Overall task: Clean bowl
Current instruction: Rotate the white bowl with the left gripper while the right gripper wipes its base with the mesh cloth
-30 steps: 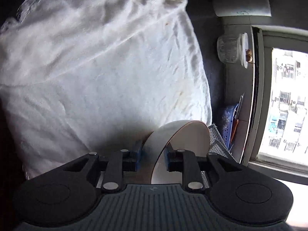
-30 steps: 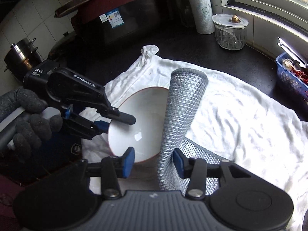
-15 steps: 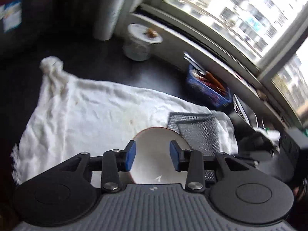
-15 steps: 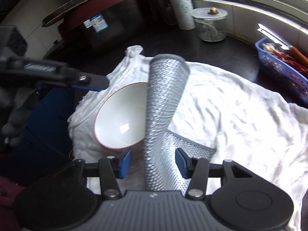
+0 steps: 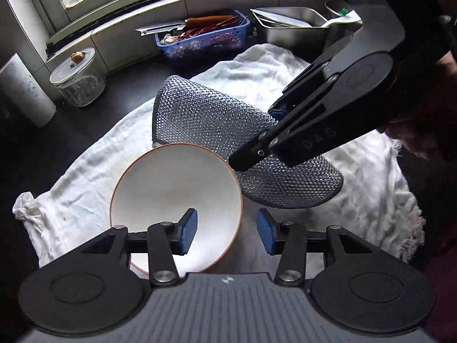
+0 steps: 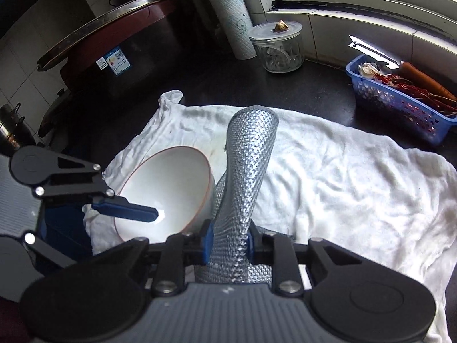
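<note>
A white bowl [image 5: 174, 188] with a red-brown rim lies tilted on a white towel [image 5: 85, 168]. My left gripper [image 5: 227, 233] hangs over its near edge. One pad sits inside the bowl, the other outside, so the wall stands between the closing jaws with a gap showing. In the right wrist view one left finger [image 6: 128, 211] reaches into the bowl [image 6: 171, 183]; the other is hidden. My right gripper [image 6: 228, 243] is closing, its pads pressing on a folded silver mesh scrubbing cloth [image 6: 248, 154] that stands up beside the bowl. The left wrist view shows this cloth [image 5: 205, 117] behind the bowl.
On the dark counter by the window sill stand a blue basket [image 6: 400, 105] with a knife and vegetables, a lidded glass jar [image 6: 278, 47] and a paper roll [image 6: 232, 23]. A steel tray [image 5: 297, 25] sits at the far right, a dark cooker [image 6: 114, 57] at the left.
My left gripper let go of the bowl's rim, rolled and swung round, and now straddles the rim from above. My right gripper's jaws closed onto the mesh cloth.
</note>
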Available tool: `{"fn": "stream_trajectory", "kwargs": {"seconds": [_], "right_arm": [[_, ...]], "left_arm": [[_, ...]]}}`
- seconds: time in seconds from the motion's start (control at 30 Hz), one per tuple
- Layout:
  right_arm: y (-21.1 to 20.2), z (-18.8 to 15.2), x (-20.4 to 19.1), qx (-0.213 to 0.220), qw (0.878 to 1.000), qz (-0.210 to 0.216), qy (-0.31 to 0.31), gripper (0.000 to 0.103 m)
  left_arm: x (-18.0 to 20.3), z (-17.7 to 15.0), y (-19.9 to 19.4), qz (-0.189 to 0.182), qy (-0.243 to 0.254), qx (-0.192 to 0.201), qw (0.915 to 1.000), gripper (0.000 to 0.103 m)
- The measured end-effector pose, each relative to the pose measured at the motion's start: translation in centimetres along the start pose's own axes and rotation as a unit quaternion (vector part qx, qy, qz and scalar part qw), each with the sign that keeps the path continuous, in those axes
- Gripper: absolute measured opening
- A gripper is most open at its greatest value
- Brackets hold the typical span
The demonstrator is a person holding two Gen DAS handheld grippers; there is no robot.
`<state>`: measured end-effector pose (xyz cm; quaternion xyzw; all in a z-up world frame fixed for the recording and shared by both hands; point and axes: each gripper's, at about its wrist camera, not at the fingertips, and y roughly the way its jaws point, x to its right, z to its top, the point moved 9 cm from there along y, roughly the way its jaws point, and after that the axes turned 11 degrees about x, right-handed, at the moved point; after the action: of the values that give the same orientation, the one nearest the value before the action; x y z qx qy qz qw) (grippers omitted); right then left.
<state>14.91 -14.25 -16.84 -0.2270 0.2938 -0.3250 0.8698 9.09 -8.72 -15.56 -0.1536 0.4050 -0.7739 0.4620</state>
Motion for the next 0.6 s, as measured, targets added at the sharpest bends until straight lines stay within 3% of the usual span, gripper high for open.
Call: {"fn": "stream_trajectory", "kwargs": {"seconds": [0.1, 0.17, 0.23, 0.3, 0.33, 0.37, 0.4, 0.43, 0.47, 0.5, 0.57, 0.6], "right_arm": [[0.0, -0.1, 0.1, 0.002, 1.000, 0.002, 0.010, 0.009], [0.0, -0.2, 0.1, 0.002, 1.000, 0.003, 0.012, 0.008], [-0.1, 0.0, 0.1, 0.008, 1.000, 0.002, 0.013, 0.007], [-0.3, 0.2, 0.2, 0.012, 1.000, 0.000, 0.013, 0.007], [-0.3, 0.3, 0.2, 0.013, 1.000, 0.000, 0.012, 0.007], [-0.4, 0.4, 0.2, 0.014, 1.000, 0.000, 0.011, 0.007], [-0.5, 0.5, 0.1, 0.016, 1.000, 0.000, 0.008, 0.007], [-0.6, 0.6, 0.0, 0.019, 1.000, 0.001, 0.006, 0.007], [-0.6, 0.8, -0.2, 0.022, 1.000, 0.000, 0.001, 0.006], [-0.6, 1.0, -0.4, 0.026, 1.000, -0.001, -0.006, 0.005], [-0.4, 1.5, -1.0, 0.030, 0.999, -0.002, -0.024, 0.005], [-0.2, 1.6, -1.5, 0.028, 0.999, -0.003, -0.037, 0.004]], "left_arm": [[0.1, -0.2, 0.3, -0.018, -0.011, -0.005, 0.9998, 0.013], [0.3, -0.1, 0.2, -0.028, -0.020, -0.005, 0.9994, 0.008], [-0.7, -0.1, 0.1, -0.050, -0.082, 0.004, 0.9954, 0.009], [-2.2, 0.2, -0.1, -0.073, -0.151, 0.015, 0.9858, 0.009], [-3.8, 0.1, -0.5, -0.090, -0.216, 0.032, 0.9717, 0.009], [-5.5, 0.1, -0.9, -0.106, -0.282, 0.048, 0.9524, 0.008], [-6.6, 0.2, -1.2, -0.118, -0.318, 0.062, 0.9386, 0.006], [-8.3, 0.0, -1.7, -0.129, -0.373, 0.088, 0.9147, 0.005], [-10.1, -0.8, -2.0, -0.148, -0.441, 0.108, 0.8785, 0.005], [-11.1, -1.3, -2.1, -0.161, -0.479, 0.120, 0.8545, 0.005], [-13.1, -3.5, -2.1, -0.177, -0.579, 0.150, 0.7817, 0.004], [-13.6, -4.4, -2.1, -0.181, -0.609, 0.164, 0.7546, 0.004]]}}
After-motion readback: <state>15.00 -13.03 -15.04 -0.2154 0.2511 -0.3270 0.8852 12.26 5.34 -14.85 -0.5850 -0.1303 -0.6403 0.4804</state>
